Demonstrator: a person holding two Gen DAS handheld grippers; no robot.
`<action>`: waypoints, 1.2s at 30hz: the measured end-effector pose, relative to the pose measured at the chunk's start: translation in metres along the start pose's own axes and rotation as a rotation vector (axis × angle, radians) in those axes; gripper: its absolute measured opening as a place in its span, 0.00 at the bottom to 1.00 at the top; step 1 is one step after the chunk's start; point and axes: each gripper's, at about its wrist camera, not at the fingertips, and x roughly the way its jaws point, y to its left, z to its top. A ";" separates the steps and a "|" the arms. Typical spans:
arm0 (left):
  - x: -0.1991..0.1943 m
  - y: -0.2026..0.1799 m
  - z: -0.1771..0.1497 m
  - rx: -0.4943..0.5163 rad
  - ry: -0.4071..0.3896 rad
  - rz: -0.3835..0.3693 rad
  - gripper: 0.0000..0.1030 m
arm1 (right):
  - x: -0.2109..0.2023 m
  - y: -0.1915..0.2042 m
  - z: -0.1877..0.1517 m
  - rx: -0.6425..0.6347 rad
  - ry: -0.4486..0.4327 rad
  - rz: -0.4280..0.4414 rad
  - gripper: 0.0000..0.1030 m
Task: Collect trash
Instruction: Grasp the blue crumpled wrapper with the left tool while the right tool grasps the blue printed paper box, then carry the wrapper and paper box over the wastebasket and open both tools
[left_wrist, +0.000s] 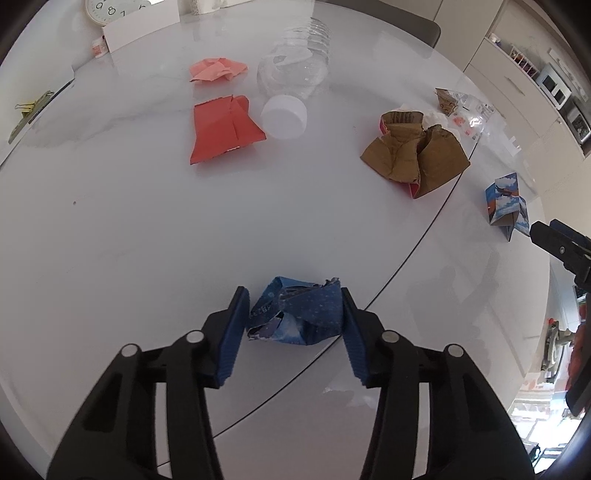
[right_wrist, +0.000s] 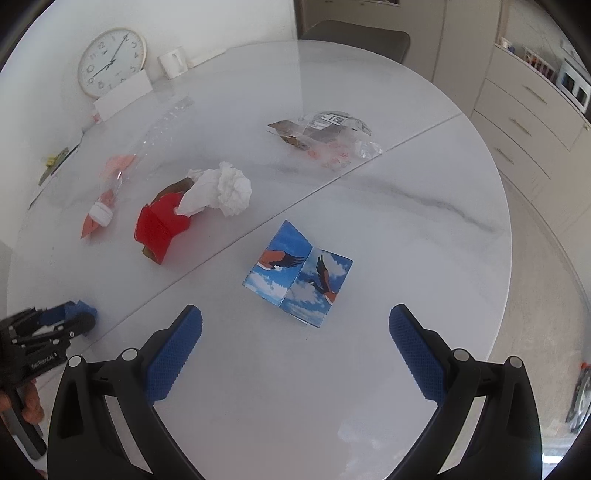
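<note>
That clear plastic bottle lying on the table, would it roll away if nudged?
Probably only a little: the clear bottle looks crushed and dented, which should hinder rolling. It appears empty, so likely light and easily pushed. Its white cap end might make it pivot.

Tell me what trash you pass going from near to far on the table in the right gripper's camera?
Bird-picture box → red carton → white tissue → clear plastic bag.
</note>
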 end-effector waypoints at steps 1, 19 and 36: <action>0.000 -0.001 0.000 0.012 -0.004 0.002 0.40 | 0.003 0.000 0.000 -0.044 0.002 0.004 0.98; -0.008 -0.055 0.016 0.156 -0.015 -0.134 0.29 | 0.043 0.007 0.023 -0.428 0.074 0.131 0.63; -0.089 -0.072 -0.050 0.206 -0.035 -0.226 0.29 | -0.080 0.007 -0.070 -0.188 -0.020 0.190 0.60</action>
